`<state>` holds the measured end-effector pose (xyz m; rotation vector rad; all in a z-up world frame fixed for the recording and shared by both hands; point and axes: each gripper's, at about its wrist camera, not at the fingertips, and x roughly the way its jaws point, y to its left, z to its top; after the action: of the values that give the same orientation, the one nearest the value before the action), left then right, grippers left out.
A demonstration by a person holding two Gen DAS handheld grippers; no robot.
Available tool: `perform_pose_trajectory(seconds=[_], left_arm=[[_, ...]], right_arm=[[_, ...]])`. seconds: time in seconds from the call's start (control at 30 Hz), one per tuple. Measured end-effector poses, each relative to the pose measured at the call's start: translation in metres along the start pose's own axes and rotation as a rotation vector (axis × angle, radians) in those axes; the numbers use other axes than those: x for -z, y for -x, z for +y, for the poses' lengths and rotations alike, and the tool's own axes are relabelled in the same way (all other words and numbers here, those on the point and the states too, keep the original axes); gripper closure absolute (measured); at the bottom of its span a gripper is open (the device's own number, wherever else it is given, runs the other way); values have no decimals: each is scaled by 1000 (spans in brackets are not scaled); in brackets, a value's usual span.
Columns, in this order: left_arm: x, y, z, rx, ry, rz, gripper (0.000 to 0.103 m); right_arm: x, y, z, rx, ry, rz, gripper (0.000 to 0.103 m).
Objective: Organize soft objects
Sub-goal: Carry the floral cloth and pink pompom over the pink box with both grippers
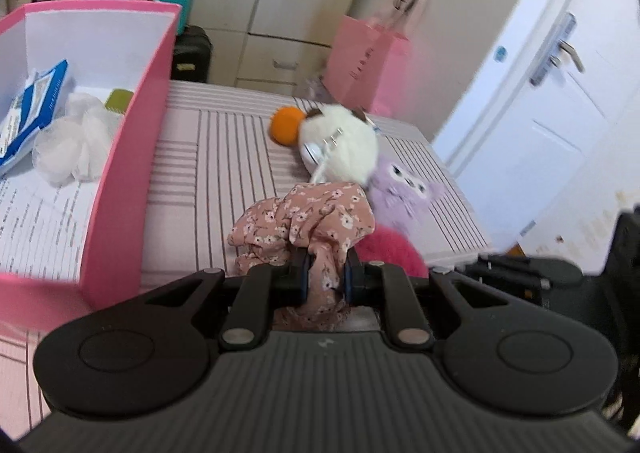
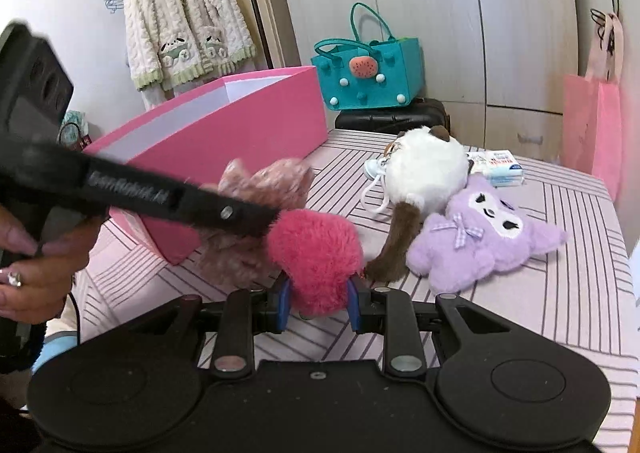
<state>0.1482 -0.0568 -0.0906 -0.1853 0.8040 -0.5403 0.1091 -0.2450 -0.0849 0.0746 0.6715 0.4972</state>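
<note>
The left gripper [image 1: 326, 277] is seen closed tight on a bunched floral scrunchie [image 1: 304, 229], whose thin, crinkled pink fabric is pinched between the blue pads and spills out above and below them. The right gripper [image 2: 320, 303] is likewise clamped on a hot-pink fluffy pompom [image 2: 316, 257], a rounded ball of long dense fur that bulges over the jaws.

Both items appear to be lifted just off the striped worktop [image 2: 560, 293], so the step in hand is judged to be the carry after two simultaneous picks. The open pink box [image 1: 120, 181], with stiff card walls and a white lining, stands at about 10 o'clock from the left gripper in its wrist view; a white mesh puff [image 1: 76, 145] and a blue-and-white packet [image 1: 32, 109] already lie inside. The next move would call for each gripper to be raised above the box wall and swung over the opening before the jaws are released, with care that the two tools, which cross closely in the right wrist view, are not knocked together.

Further out, at about 12 to 1 o'clock, a round white plush [image 2: 424, 173] with brown ears and tail and a flat lilac plush [image 2: 480, 237] with a gingham bow are left on the worktop, touching each other. A small boxed item [image 2: 500, 167] lies just behind them.
</note>
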Motion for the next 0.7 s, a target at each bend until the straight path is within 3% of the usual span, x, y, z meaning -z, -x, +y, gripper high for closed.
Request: perform_pose_trajectory(seconds=[0.2,0.43,0.7], left_arm=[[8,8,1,31,-23,84,88],[13,31,10,31,-34,117,88],[13,61,27,101,-11,231,88]], right_arm=[[7,19,9,-5,17,49,71],[14,26,16,-28,-2,124,71],[-3,38,36,-101,27,171,71]])
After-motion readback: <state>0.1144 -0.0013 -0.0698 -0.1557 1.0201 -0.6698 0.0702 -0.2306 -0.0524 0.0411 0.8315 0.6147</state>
